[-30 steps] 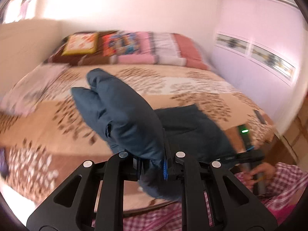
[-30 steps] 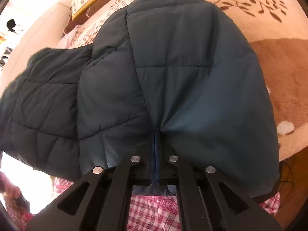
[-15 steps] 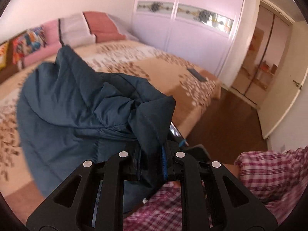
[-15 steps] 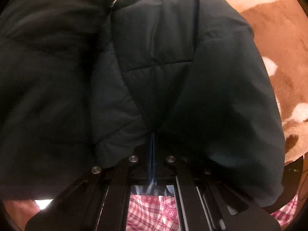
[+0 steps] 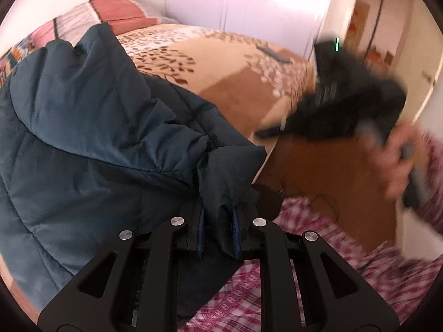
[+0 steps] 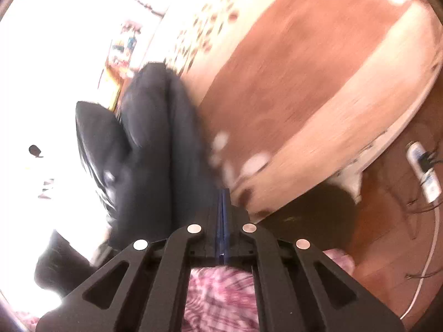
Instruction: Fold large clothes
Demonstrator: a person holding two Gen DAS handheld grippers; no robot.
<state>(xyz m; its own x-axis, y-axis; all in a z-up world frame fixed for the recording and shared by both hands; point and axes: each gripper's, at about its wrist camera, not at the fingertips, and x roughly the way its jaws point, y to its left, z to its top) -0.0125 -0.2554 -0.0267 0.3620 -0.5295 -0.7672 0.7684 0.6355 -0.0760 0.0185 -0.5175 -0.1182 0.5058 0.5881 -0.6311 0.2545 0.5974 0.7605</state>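
Note:
A dark blue quilted jacket [image 5: 91, 127] lies bunched over the near edge of the bed. My left gripper [image 5: 218, 229] is shut on a fold of its edge, cloth pinched between the blue pads. In the right wrist view the jacket [image 6: 149, 149] hangs blurred to the left of my right gripper [image 6: 223, 221]. That gripper's fingers are pressed together with nothing between them. The right gripper also shows in the left wrist view [image 5: 349, 105], blurred, held in a hand off the bed's corner.
The bed [image 5: 235, 63] has a beige and brown leaf-print cover, with pillows [image 5: 116, 13] at its head. A remote [image 5: 274, 52] lies on the far side. White wardrobe doors [image 5: 249, 8] stand behind. A power strip [image 6: 423, 171] with cables lies on the wooden floor.
My right gripper has let go of the jacket and swung away to the right, off the bed's corner. My left gripper still holds the jacket edge and has turned further right.

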